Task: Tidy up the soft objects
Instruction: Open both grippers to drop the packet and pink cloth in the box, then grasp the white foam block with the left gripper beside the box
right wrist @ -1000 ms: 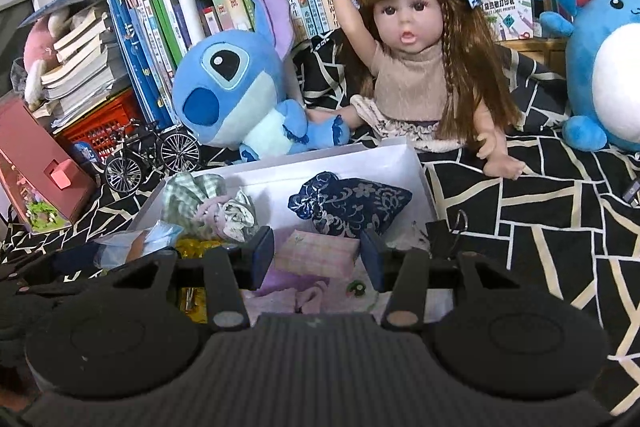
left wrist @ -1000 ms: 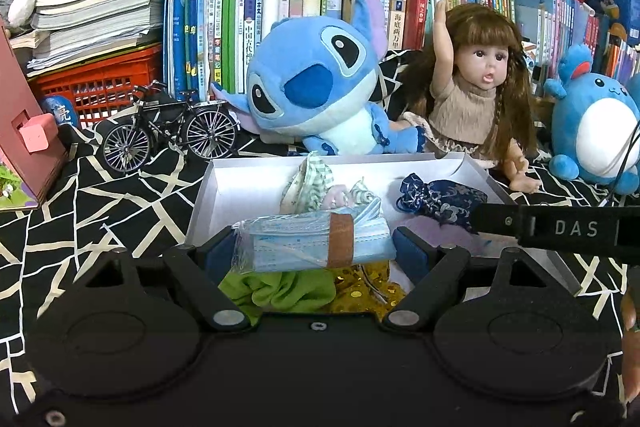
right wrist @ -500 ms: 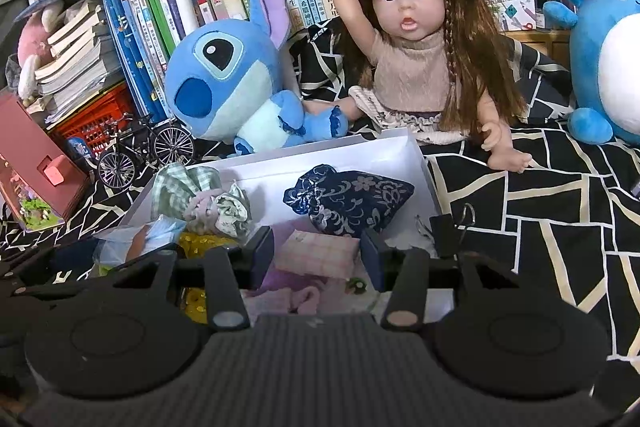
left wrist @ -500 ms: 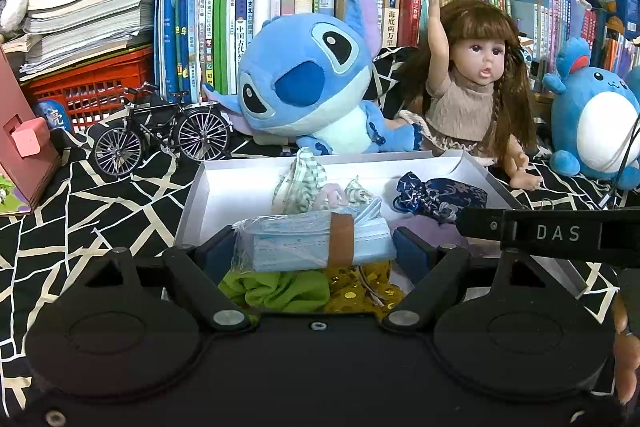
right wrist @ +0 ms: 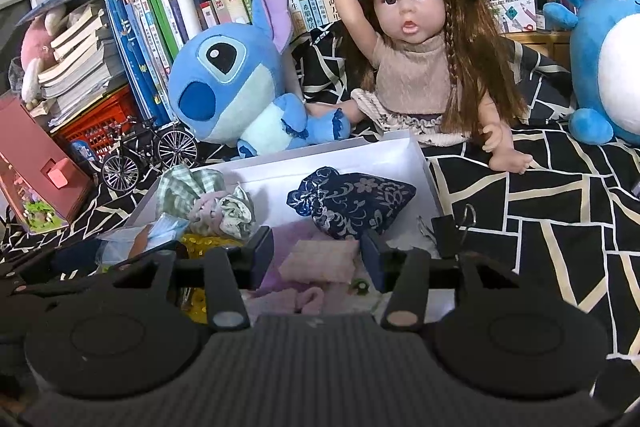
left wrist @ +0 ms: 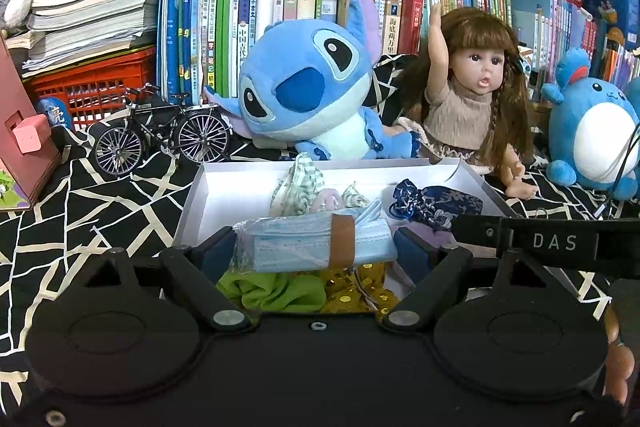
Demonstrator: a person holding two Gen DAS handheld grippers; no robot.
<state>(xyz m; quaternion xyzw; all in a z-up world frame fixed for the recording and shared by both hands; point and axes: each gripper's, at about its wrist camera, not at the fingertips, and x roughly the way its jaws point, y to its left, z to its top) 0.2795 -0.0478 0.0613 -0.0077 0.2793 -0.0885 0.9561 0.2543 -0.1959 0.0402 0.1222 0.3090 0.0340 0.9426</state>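
Note:
A white box (left wrist: 248, 187) on the patterned cloth holds soft things. My left gripper (left wrist: 314, 247) is shut on a wrapped pack of blue face masks (left wrist: 280, 251), low over a green cloth (left wrist: 272, 289) and a gold sequin piece (left wrist: 360, 295); its jaws are starting to open. My right gripper (right wrist: 316, 253) is opening, and a small pink checked cloth (right wrist: 320, 261) lies loose between its pads on purple fabric. Further back in the box are a navy floral pouch (right wrist: 352, 203) and a green checked scrunchie (right wrist: 180, 187).
Behind the box sit a blue alien plush (left wrist: 304, 95), a long-haired doll (left wrist: 468, 107) and a round blue plush (left wrist: 596, 139). A model bicycle (left wrist: 160, 139) and a pink toy house (left wrist: 24, 147) stand left. A black binder clip (right wrist: 448, 227) lies at the box's right rim. Bookshelves fill the back.
The right jaws have spread and come off the pink checked cloth, which now lies free. The left jaws have barely widened around the mask pack. Neither hand has shifted.

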